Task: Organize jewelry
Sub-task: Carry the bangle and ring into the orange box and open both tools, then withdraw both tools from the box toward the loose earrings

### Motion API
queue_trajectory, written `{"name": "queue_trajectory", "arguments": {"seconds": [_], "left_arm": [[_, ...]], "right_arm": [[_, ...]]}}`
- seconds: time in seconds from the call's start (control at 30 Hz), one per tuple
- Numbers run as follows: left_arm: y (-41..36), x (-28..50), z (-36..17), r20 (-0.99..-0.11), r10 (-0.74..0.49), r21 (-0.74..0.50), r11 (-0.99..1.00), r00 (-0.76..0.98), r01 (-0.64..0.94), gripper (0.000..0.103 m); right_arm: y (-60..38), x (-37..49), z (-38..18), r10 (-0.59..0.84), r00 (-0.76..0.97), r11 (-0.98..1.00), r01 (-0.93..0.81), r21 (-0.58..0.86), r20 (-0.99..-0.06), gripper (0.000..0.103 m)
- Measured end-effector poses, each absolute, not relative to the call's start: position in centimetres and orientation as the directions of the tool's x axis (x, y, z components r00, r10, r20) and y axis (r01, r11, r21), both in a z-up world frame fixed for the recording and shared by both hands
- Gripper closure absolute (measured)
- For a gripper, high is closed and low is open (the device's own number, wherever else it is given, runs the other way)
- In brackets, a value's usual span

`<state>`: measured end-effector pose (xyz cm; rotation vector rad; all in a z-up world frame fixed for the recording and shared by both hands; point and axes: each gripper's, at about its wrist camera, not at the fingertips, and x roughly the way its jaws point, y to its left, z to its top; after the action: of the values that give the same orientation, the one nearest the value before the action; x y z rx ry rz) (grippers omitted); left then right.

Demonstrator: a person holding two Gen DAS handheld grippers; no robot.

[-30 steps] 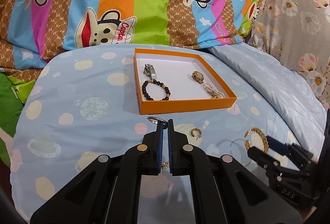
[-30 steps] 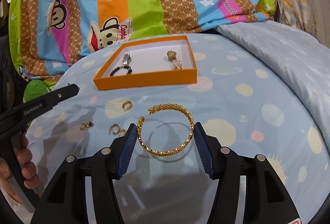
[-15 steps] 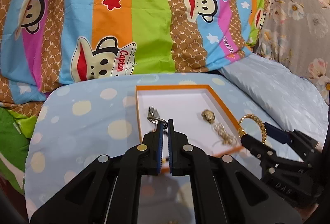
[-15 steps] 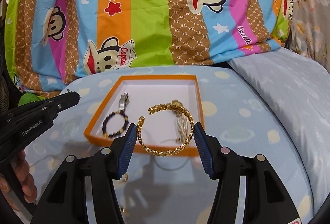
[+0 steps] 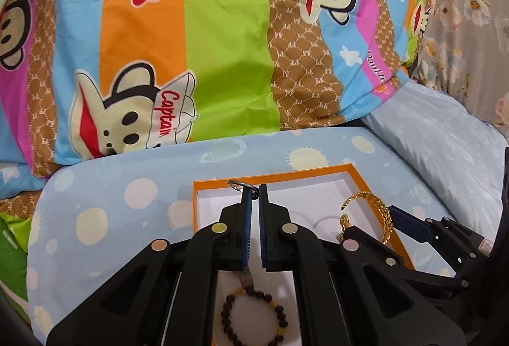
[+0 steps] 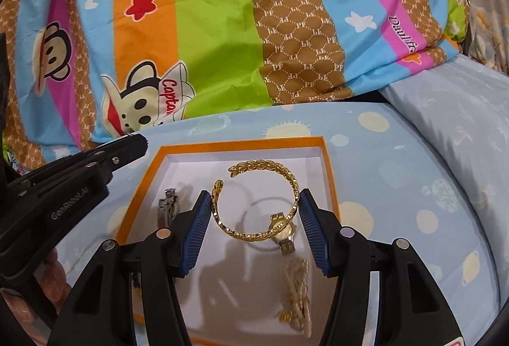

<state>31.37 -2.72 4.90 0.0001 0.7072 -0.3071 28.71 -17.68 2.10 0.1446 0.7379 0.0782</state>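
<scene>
**A:** Your right tongs (image 6: pixel 256 215) are clenched on the gold bangle (image 6: pixel 257 202), one blue pad pressing each side of the open hoop, and it hangs above the white floor of the orange tray (image 6: pixel 327 174). Your left tongs (image 5: pixel 254 196) are pinched nearly closed on a small silver ring (image 5: pixel 240 185), which pokes out past their tips over the tray's far rim.

**B:** So what could spoil it from here?

**A:** The bangle is open at its far side, so a harder squeeze could flex it and make it spring out sideways, I think. Straight below the right tongs lie a gold watch (image 6: pixel 283 231) and, nearer you, a pale chain (image 6: pixel 297 292). Let go there and the bangle may land on them and tangle.

**B:** And your left side?

**A:** The ring is held by a thin edge only. A twist of your wrist might flick it beyond the rim onto the spotted blue sheet (image 5: pixel 105 212). Under the left tongs sits a dark bead bracelet (image 5: pixel 253 319), so release ahead of it, on bare floor. The two tools are also close together; they could bump.
</scene>
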Motion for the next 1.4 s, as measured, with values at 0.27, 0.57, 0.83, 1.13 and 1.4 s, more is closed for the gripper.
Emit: {"name": "queue_trajectory", "arguments": {"seconds": [0.27, 0.57, 0.83, 1.13, 1.4], "left_arm": [[-2.8, 33.6, 3.2, -0.650, -0.266, -0.109, 0.960, 0.712, 0.259, 0.099], [-2.4, 32.7, 4.0, -0.612, -0.229, -0.080, 0.970, 0.757, 0.228, 0.062], [-0.6, 28.3, 5.1, -0.591, -0.229, -0.088, 0.971, 0.773, 0.221, 0.062], [2.8, 19.8, 3.9, -0.610, -0.246, -0.119, 0.968, 0.754, 0.219, 0.062], [4.3, 13.3, 1.0, -0.674, -0.238, -0.111, 0.969, 0.700, 0.222, 0.061]], "right_arm": [[-17.4, 30.8, 0.8, 0.132, 0.727, 0.987, -0.035, 0.156, -0.674, 0.047], [-17.6, 29.3, 2.0, 0.120, 0.777, 0.988, -0.031, 0.153, -0.618, 0.046], [-18.9, 23.0, 3.2, 0.111, 0.806, 0.985, -0.011, 0.172, -0.581, 0.046], [-19.4, 13.3, 1.4, 0.124, 0.781, 0.982, -0.008, 0.190, -0.612, 0.046], [-17.0, 7.7, -1.0, 0.193, 0.735, 0.973, -0.060, 0.221, -0.650, 0.046]]}}
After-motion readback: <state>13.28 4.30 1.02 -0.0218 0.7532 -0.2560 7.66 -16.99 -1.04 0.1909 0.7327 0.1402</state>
